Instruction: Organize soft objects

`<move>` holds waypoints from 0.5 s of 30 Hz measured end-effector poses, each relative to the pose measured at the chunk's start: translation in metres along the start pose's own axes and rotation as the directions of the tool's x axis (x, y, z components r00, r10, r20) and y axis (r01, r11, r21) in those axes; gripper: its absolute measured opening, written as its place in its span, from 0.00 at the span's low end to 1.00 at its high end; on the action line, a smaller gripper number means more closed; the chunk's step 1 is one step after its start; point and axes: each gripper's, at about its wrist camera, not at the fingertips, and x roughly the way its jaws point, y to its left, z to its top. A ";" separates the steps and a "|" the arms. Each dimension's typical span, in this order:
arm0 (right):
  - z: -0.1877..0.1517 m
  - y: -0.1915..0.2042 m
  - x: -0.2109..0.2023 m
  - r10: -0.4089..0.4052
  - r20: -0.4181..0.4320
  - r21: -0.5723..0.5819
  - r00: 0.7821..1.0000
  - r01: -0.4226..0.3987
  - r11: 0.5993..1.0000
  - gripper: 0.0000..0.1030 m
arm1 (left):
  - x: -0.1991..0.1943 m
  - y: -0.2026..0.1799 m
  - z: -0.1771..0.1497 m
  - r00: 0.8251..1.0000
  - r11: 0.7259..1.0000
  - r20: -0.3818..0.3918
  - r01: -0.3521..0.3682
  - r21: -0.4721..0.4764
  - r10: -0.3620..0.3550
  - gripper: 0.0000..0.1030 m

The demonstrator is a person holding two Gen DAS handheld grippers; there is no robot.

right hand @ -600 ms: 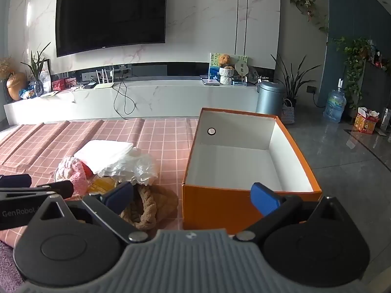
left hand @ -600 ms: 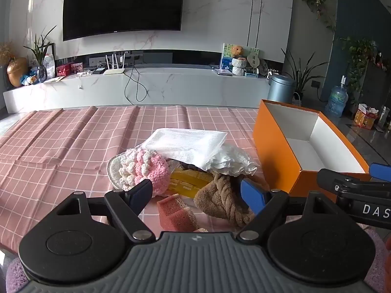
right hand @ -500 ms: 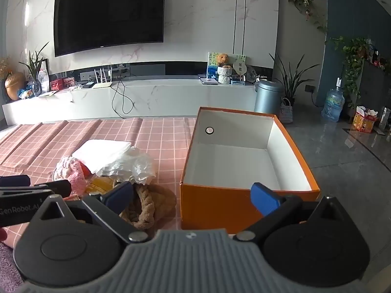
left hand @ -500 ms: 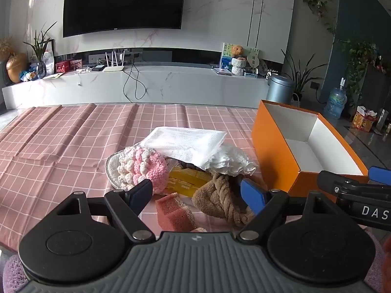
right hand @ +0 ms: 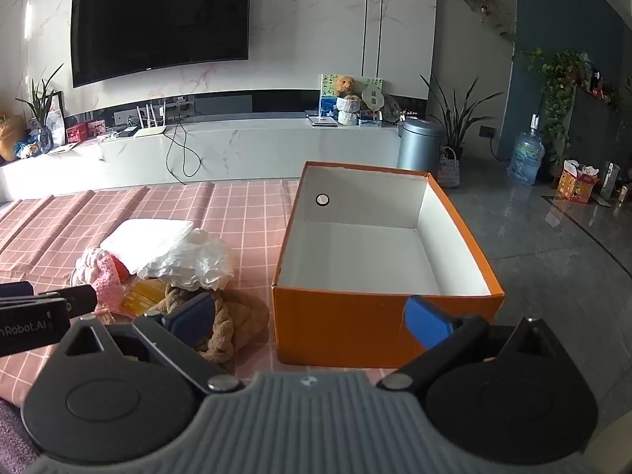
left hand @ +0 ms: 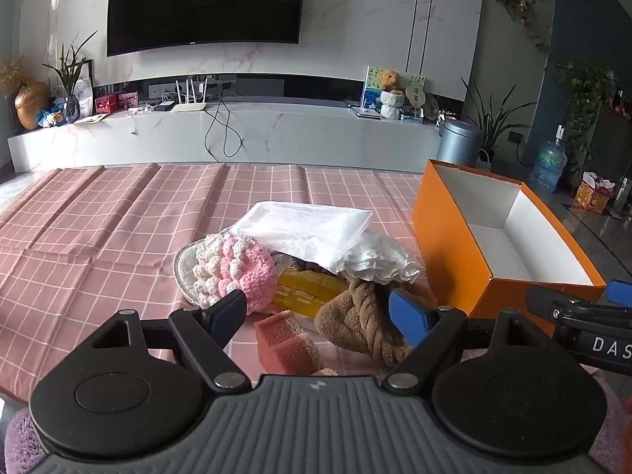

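A heap of soft things lies on the pink checked tablecloth (left hand: 98, 237): a folded white cloth (left hand: 304, 229), a pink and white crocheted piece (left hand: 233, 268), a frilly white cloth (left hand: 379, 260), a yellow packet (left hand: 308, 292), a brown braided plush (left hand: 363, 320) and a pink sponge (left hand: 284, 339). My left gripper (left hand: 318, 314) hovers open just short of the heap, nothing between its fingers. My right gripper (right hand: 312, 316) stands open before the near wall of the empty orange box (right hand: 379, 316), the brown plush (right hand: 233, 324) by its left finger.
The orange box (left hand: 446, 237) stands right of the heap, at the table's right edge. The other gripper's body shows at each view's side. Beyond the table are a white TV bench (left hand: 237, 134), a grey bin (right hand: 418, 142) and a water bottle (right hand: 525, 154).
Both views have shifted only slightly; the heap and the box sit a touch nearer. Both grippers stay open and nothing has been taken hold of.
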 end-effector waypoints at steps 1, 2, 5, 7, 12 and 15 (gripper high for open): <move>0.000 0.000 0.002 0.000 -0.002 0.000 1.000 0.000 1.000 0.98 | 0.000 0.000 0.000 1.000 1.000 0.002 0.002 0.002 -0.002 0.93; 0.000 0.000 0.002 0.000 -0.003 0.000 1.000 0.000 1.000 0.98 | 0.000 0.000 0.000 1.000 1.000 0.002 0.004 0.004 -0.004 0.93; -0.001 0.000 0.003 -0.003 -0.006 0.001 1.000 0.003 1.000 0.98 | 0.001 -0.002 0.000 1.000 1.000 0.000 0.000 0.004 0.000 0.93; 0.000 -0.001 0.003 -0.007 -0.007 0.003 1.000 0.007 1.000 0.98 | 0.001 -0.002 0.000 1.000 1.000 -0.002 -0.003 0.003 0.003 0.93; -0.001 -0.002 0.003 -0.013 -0.010 0.007 1.000 0.013 1.000 0.98 | 0.002 -0.002 0.001 1.000 1.000 -0.006 -0.005 -0.001 0.005 0.93; -0.001 -0.002 0.003 -0.016 -0.011 0.012 1.000 0.016 1.000 0.98 | 0.003 -0.003 0.000 1.000 1.000 -0.005 -0.006 0.001 0.006 0.93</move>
